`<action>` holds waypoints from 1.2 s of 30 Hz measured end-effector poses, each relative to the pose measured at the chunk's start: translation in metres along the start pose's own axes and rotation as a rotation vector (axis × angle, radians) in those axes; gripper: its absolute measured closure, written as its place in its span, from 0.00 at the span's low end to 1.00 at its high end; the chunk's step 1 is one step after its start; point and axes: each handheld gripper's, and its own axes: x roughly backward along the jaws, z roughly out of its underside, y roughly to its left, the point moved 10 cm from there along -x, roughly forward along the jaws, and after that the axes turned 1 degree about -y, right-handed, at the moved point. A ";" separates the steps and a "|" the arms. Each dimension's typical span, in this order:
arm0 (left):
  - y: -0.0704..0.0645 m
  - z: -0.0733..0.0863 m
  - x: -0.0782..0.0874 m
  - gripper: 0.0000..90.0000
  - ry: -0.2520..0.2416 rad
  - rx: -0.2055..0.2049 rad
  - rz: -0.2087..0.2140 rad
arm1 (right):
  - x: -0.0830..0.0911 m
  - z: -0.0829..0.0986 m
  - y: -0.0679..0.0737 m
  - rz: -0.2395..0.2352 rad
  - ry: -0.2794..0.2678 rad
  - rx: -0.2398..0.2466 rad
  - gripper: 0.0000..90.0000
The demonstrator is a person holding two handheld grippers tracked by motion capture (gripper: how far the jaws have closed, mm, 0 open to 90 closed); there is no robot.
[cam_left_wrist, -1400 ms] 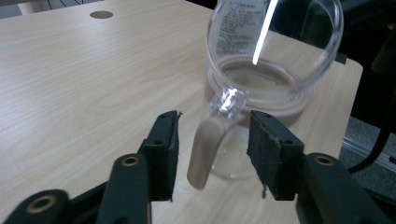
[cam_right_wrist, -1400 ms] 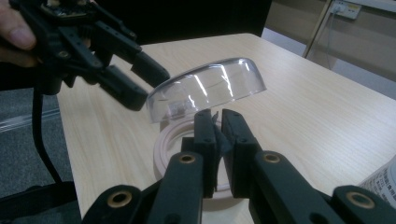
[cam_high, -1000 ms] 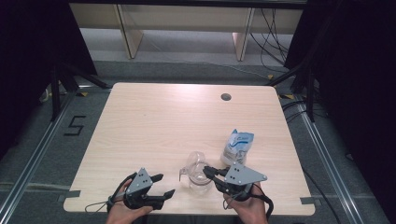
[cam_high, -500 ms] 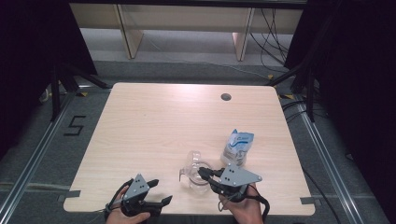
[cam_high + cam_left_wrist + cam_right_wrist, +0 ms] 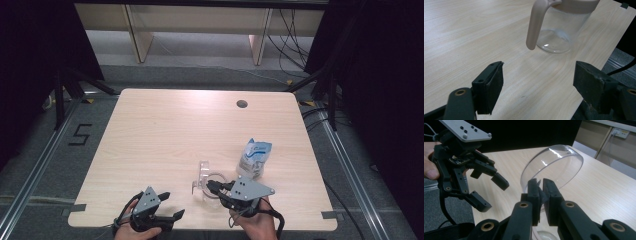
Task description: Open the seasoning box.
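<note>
Clear lid pinched open over an empty jug at the counter's near edge.

The right hand-held gripper (image 5: 541, 191) held the rim of the clear round plastic lid (image 5: 554, 166) between nearly shut jaws, tilted up over the clear glass jug with the beige handle (image 5: 554, 27), which stood near the front edge of the pale wooden counter (image 5: 165, 130) and looked empty. So thin a bite could have let the lid slip or tugged the jug toward the edge. The left hand-held gripper (image 5: 537, 87) hung wide and empty just beside it. A blue-and-white pouch (image 5: 254, 157) stood near, contents unseen.
</note>
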 end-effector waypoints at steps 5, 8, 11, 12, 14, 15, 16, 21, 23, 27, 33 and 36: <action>-0.003 0.001 -0.002 0.27 0.000 0.014 -0.003 | -0.004 -0.001 0.004 -0.002 -0.002 -0.011 0.94; -0.003 0.000 -0.002 0.27 -0.004 -0.001 0.002 | -0.005 0.000 0.005 -0.016 0.004 0.003 0.94; -0.002 0.001 -0.002 0.27 0.001 -0.008 0.000 | -0.007 -0.001 0.003 0.001 -0.004 0.019 0.94; -0.001 0.000 -0.002 0.27 0.001 -0.007 0.000 | -0.007 0.000 0.007 -0.020 0.005 0.001 0.94; -0.001 0.000 -0.002 0.27 -0.001 -0.004 -0.001 | -0.009 -0.001 0.007 -0.016 -0.003 0.010 0.94; -0.001 0.000 -0.002 0.27 -0.001 -0.005 -0.001 | -0.010 0.000 0.008 -0.019 0.000 0.000 0.94; -0.001 0.001 -0.002 0.27 0.000 -0.007 -0.001 | -0.010 0.000 0.009 -0.024 0.003 0.003 0.94; -0.002 0.000 -0.002 0.27 -0.004 -0.001 0.001 | -0.011 0.000 0.010 -0.024 0.002 0.009 0.93; -0.002 0.000 -0.002 0.27 -0.003 -0.001 0.001 | -0.008 0.000 0.008 -0.024 0.000 0.013 0.91; -0.002 0.001 -0.003 0.27 -0.002 -0.005 0.001 | 0.000 0.002 0.001 -0.011 -0.010 -0.001 0.86; -0.001 0.001 -0.003 0.27 -0.002 -0.009 -0.004 | 0.021 0.013 -0.013 0.022 -0.031 -0.049 0.76; -0.002 0.001 -0.003 0.26 -0.001 -0.008 0.000 | 0.032 0.017 -0.023 0.050 -0.044 -0.063 0.69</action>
